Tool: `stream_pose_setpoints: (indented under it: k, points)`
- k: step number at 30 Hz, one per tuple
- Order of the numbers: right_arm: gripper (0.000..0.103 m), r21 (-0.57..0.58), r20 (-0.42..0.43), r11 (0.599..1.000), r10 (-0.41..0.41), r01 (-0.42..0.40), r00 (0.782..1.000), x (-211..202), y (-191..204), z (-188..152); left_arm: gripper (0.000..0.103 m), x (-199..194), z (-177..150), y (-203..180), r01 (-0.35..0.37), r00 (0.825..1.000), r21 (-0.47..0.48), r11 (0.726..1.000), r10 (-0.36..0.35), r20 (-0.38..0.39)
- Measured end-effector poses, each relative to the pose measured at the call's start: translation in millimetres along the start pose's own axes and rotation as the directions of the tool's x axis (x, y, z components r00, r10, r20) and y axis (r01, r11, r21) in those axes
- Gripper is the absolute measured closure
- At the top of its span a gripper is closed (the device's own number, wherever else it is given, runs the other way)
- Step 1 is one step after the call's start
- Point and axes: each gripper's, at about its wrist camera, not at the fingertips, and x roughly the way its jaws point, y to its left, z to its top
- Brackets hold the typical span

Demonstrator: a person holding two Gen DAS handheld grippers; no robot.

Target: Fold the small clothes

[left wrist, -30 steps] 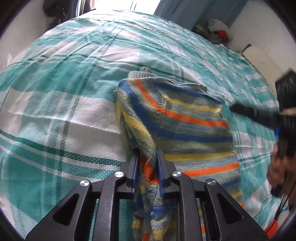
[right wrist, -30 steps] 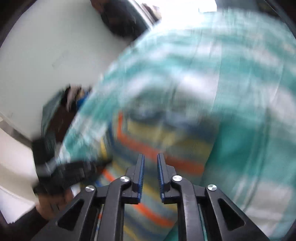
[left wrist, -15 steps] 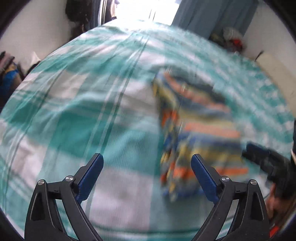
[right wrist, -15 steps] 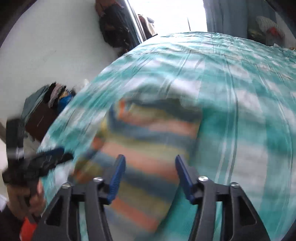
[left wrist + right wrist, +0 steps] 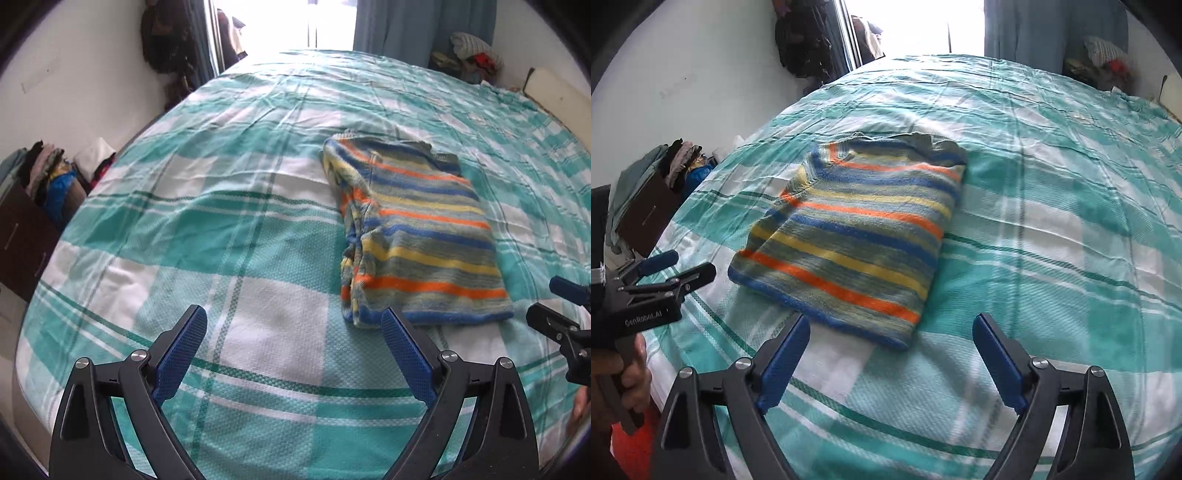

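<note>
Left wrist view: left gripper (image 5: 293, 347) has jaws wide apart, nothing between them, over bare plaid bedsheet (image 5: 221, 229). Striped sweater (image 5: 417, 236) lies folded on the bed, ahead and right of the jaws, near pad just short of its hem corner. Long axis runs away from the camera, neckline at the far end, hem nearest. Bunched layers along its left edge, likely the tucked-in sleeve.

Right wrist view: right gripper (image 5: 892, 358) jaws opening, empty; sweater just ahead, hem toward them. Looks like a release after a fold, so both sit clear.

Both wrist views downward, sharing sweater (image 5: 417, 236)
</note>
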Motion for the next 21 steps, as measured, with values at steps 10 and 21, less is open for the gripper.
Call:
stream_pose_setpoints:
  k: [10, 21]
  points:
    - [0.014, 0.247, 0.062, 0.932, 0.259, -0.266, 0.964, 41, -86, 41, 0.001, 47, 53, 14, 0.326, 0.945, -0.111, 0.939, -0.327, 0.003]
    - [0.035, 0.474, 0.109, 0.606, 0.680, -0.639, 0.725, 171, -119, 101, 0.004, 118, 61, -11, 0.520, 0.840, -0.078, 0.850, -0.526, -0.133]
